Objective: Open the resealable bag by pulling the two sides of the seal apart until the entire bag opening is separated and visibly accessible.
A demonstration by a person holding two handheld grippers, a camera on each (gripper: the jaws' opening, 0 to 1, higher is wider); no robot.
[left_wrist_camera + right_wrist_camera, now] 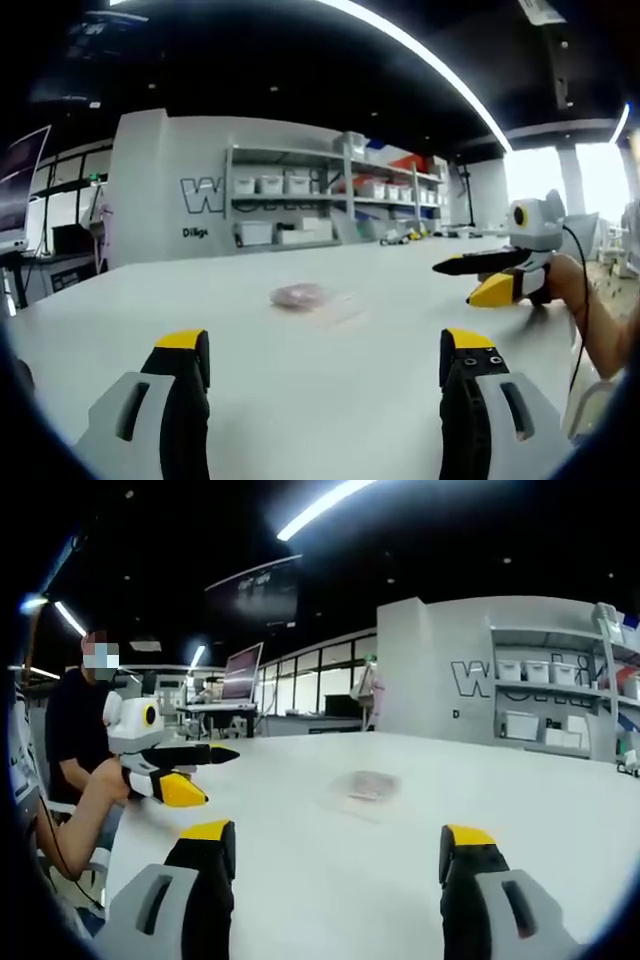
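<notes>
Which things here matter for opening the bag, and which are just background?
For the job:
resealable bag, flat on the white table
left gripper, jaws apart
right gripper, jaws apart

Just around:
shelving with bins
monitor
seated person

The resealable bag point(312, 297) is lying as thin, clear, faintly glossy plastic film. The white table point(300, 380) is showing a smooth matt top. Both the left gripper point(325, 365) and the right gripper point(338, 855) are wearing matt black and grey plastic jaws with yellow tips.
</notes>
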